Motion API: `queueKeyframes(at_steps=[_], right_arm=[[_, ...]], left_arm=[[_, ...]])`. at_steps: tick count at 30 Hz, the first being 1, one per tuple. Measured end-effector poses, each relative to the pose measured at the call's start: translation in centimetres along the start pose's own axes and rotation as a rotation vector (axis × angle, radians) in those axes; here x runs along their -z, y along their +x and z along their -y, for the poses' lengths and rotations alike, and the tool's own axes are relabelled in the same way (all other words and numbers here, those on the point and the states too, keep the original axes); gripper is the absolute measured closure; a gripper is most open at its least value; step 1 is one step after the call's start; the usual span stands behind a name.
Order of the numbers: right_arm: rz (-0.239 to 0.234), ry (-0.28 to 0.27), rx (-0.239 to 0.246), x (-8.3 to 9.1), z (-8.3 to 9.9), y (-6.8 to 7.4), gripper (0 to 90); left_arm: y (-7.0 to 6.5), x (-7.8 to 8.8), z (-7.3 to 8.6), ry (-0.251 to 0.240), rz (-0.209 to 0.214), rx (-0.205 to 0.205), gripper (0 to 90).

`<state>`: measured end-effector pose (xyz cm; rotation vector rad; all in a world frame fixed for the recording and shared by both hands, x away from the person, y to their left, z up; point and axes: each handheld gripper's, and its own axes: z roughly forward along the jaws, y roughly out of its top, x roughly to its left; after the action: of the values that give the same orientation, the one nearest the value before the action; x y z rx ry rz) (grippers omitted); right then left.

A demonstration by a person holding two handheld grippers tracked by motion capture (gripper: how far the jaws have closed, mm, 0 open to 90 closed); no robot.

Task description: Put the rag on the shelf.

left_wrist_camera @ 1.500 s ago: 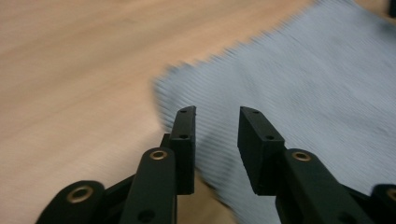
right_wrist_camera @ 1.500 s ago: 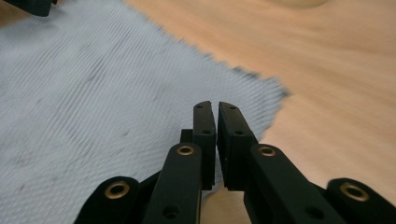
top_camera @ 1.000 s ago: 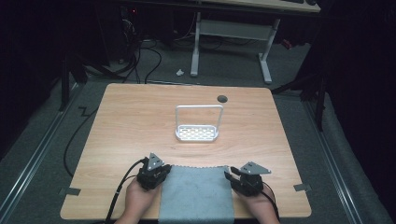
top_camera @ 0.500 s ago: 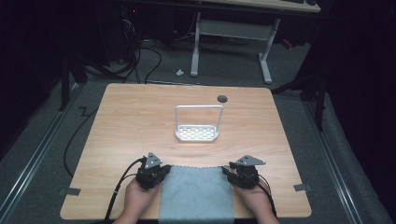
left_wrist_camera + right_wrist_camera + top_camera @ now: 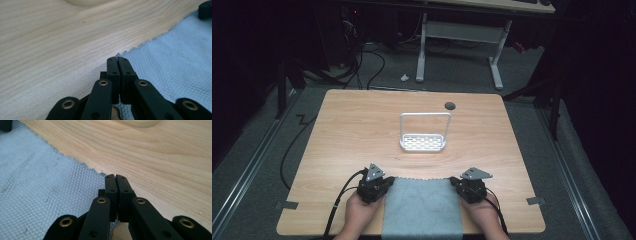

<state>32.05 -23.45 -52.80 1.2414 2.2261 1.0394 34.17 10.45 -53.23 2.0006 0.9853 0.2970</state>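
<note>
A grey-blue cloth (image 5: pixel 422 207) lies flat at the table's near edge and hangs a little over it. My left gripper (image 5: pixel 386 181) sits at its far left corner. In the left gripper view the left gripper (image 5: pixel 117 58) has its jaws pressed together on the cloth (image 5: pixel 170 62) at that corner. My right gripper (image 5: pixel 458 182) is at the far right corner. Its jaws have just been closing, and the right gripper (image 5: pixel 115 177) now pinches the zigzag edge of the cloth (image 5: pixel 37 182). Both point away from the person.
A white wire basket (image 5: pixel 423 142) with an upright handle stands mid-table beyond the cloth; its rim shows as the basket (image 5: pixel 82 2) and the basket (image 5: pixel 142 122). A round cable hole (image 5: pixel 450 105) lies near the far edge. Bare wooden tabletop (image 5: pixel 352 130) surrounds the cloth.
The right hand and its gripper slid a little left to the cloth's far right corner. The left hand and the cloth stayed put.
</note>
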Motion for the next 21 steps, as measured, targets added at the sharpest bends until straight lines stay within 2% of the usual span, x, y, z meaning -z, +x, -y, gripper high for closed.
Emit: queueKeyframes(at_steps=[2, 4, 7, 9, 14, 15, 17, 18, 21], right_arm=[[-0.004, -0.042, -0.010, 0.7, -0.1, 0.1, 89.4], [-0.005, -0.063, -0.008, 1.0, -0.2, 0.1, 89.4], [-0.005, -0.083, -0.011, 1.4, -0.2, 0.2, 89.4], [-0.008, -0.119, -0.017, 1.8, -0.3, 0.2, 89.4], [0.001, -0.146, -0.016, 2.2, -0.5, 0.4, 89.5], [0.003, -0.160, -0.012, 2.3, -0.7, 0.4, 89.4], [0.004, -0.169, -0.011, 2.2, -0.9, 0.5, 89.5], [0.003, -0.171, -0.008, 2.1, -0.9, 0.5, 89.5], [0.003, -0.164, -0.004, 1.8, -1.1, 0.4, 89.4]], left_arm=[[0.1, 0.4, 0.0, -0.031, 0.002, 0.014, 88.3], [0.0, 0.5, 0.0, -0.040, 0.006, 0.018, 88.3], [-0.2, 0.7, 0.0, -0.056, 0.007, 0.015, 88.3], [-0.5, 1.2, -0.3, -0.079, 0.009, 0.012, 88.3], [-0.9, 1.8, -0.8, -0.109, 0.011, 0.004, 88.3], [-0.9, 1.8, -0.9, -0.111, -0.008, -0.027, 88.4], [-0.8, 1.6, -0.9, -0.103, -0.014, -0.028, 88.4], [-0.6, 1.4, -0.9, -0.101, 0.001, -0.008, 88.4], [-0.6, 1.3, -1.2, -0.104, 0.001, -0.012, 88.4]])
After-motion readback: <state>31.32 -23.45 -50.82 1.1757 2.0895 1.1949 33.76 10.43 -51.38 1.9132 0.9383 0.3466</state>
